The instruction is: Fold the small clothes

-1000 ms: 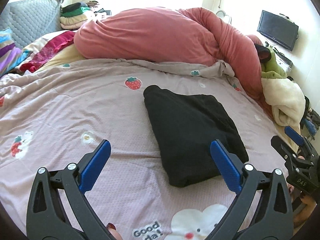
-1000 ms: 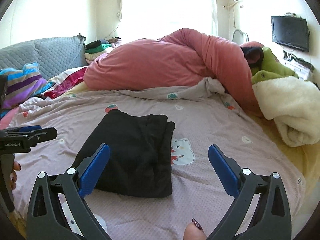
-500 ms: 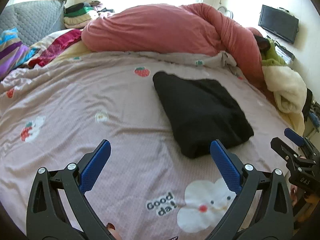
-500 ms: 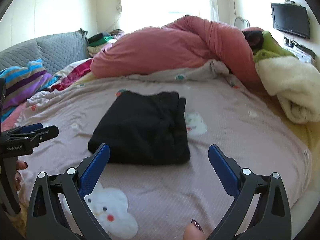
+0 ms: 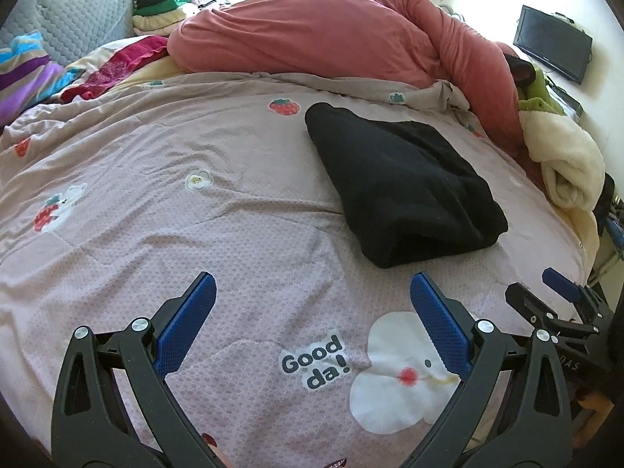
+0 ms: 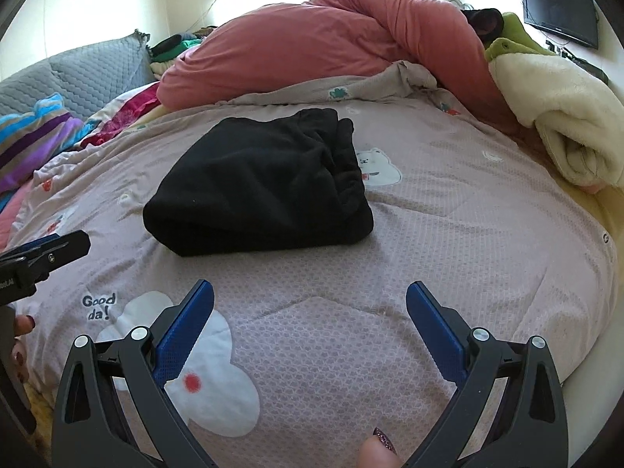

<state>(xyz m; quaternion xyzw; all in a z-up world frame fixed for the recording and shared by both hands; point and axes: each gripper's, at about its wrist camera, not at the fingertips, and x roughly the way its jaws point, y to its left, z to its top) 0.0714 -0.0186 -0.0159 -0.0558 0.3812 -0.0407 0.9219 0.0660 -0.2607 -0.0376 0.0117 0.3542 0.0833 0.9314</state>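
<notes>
A black garment (image 5: 401, 183) lies folded into a thick rectangle on the mauve printed bedspread (image 5: 195, 202); the right wrist view shows the same black garment (image 6: 265, 183) left of centre. My left gripper (image 5: 312, 296) hangs open over the bedspread, short of the garment and to its left. My right gripper (image 6: 310, 302) is open too, nearer than the garment's front edge, with nothing between its fingers. The right gripper's tips (image 5: 546, 292) show at the right edge of the left wrist view; the left gripper's tip (image 6: 50, 251) shows at the left edge of the right wrist view.
A bunched pink duvet (image 5: 331, 35) fills the far side of the bed. A rolled cream blanket (image 6: 561, 117) and green cloth lie at the right. Striped and red clothes (image 5: 46, 74) sit at the far left by a grey headboard. A wall screen (image 5: 552, 43) hangs at right.
Both grippers have pulled back towards the near edge of the bed, so the folded garment now lies farther from them. Both stayed open; the garment did not move.
</notes>
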